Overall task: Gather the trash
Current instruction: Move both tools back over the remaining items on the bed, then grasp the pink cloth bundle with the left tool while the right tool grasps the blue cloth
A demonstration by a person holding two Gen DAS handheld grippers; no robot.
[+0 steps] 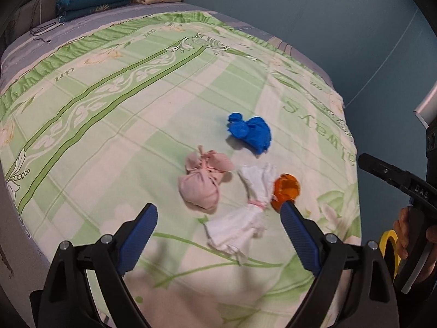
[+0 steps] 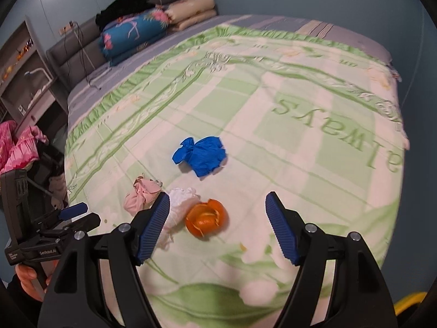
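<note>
Several pieces of trash lie on a green-patterned bed sheet [image 1: 136, 136]. A crumpled blue bag [image 1: 252, 131] lies farthest, also in the right wrist view [image 2: 203, 154]. A knotted pink bag [image 1: 203, 183] [image 2: 142, 195], a white bag [image 1: 245, 216] [image 2: 181, 199] and an orange peel [image 1: 286, 190] [image 2: 206, 217] lie closer. My left gripper [image 1: 218, 218] is open and empty, hovering just before the pink and white bags. My right gripper [image 2: 217, 207] is open and empty above the orange peel.
Folded quilts and pillows [image 2: 153, 27] sit at the head of the bed. A shelf unit [image 2: 24, 68] and pink cloth [image 2: 19, 145] stand left of the bed. A yellow item [image 2: 409, 304] shows at the lower right. The blue wall [image 1: 327, 13] runs along the far side.
</note>
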